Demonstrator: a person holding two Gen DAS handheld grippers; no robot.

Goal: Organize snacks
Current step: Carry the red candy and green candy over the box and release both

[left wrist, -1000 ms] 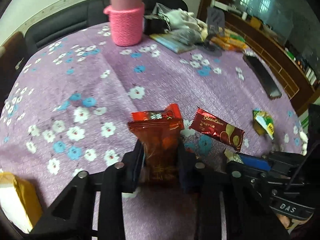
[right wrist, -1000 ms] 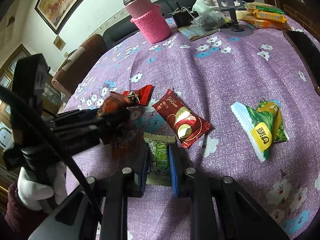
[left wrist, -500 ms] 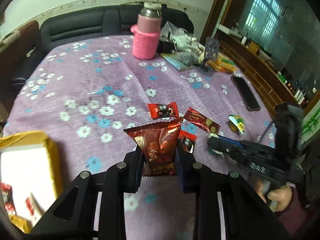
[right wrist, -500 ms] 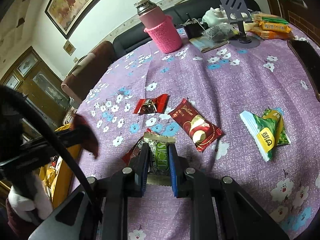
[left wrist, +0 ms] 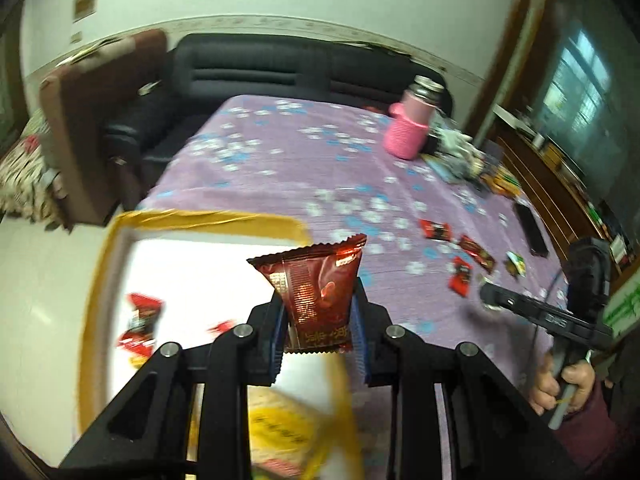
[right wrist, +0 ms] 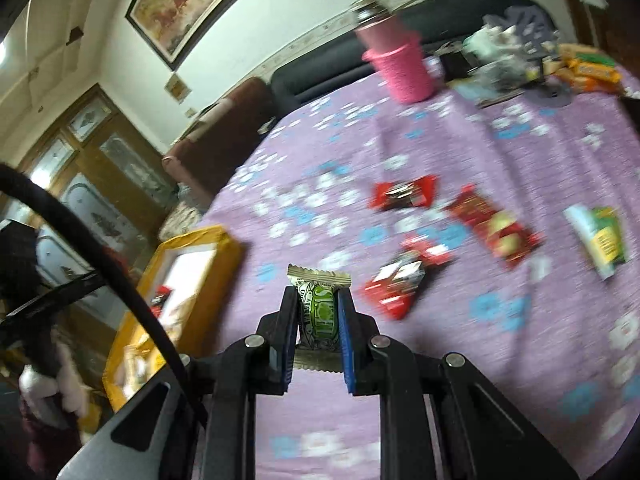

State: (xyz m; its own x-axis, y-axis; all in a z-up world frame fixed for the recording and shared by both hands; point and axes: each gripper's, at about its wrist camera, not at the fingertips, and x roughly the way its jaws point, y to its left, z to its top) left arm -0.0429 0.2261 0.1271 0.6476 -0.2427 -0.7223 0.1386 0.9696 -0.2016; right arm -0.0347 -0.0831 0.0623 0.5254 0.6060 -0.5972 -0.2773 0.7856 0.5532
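Left gripper point(left wrist: 319, 334) jaws clamp 1 dark-red packet point(left wrist: 317, 296) over yellow-rimmed box point(left wrist: 200, 219), nothing between; right gripper point(right wrist: 319, 334) jaws pinch 1 green candy point(right wrist: 319, 312) above tabletop point(right wrist: 440, 144), 5 snacks lying right of them.

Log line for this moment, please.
left gripper: shut on dark red snack packet, over yellow box | right gripper: shut on green candy

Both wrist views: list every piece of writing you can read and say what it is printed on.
Nothing reads for certain.
Green candy wrapper in the right gripper: green lettering, too distorted.
Dark red snack packet in the left gripper: fine print and gold characters, blurred.
Snacks on the purple tablecloth: blurred.
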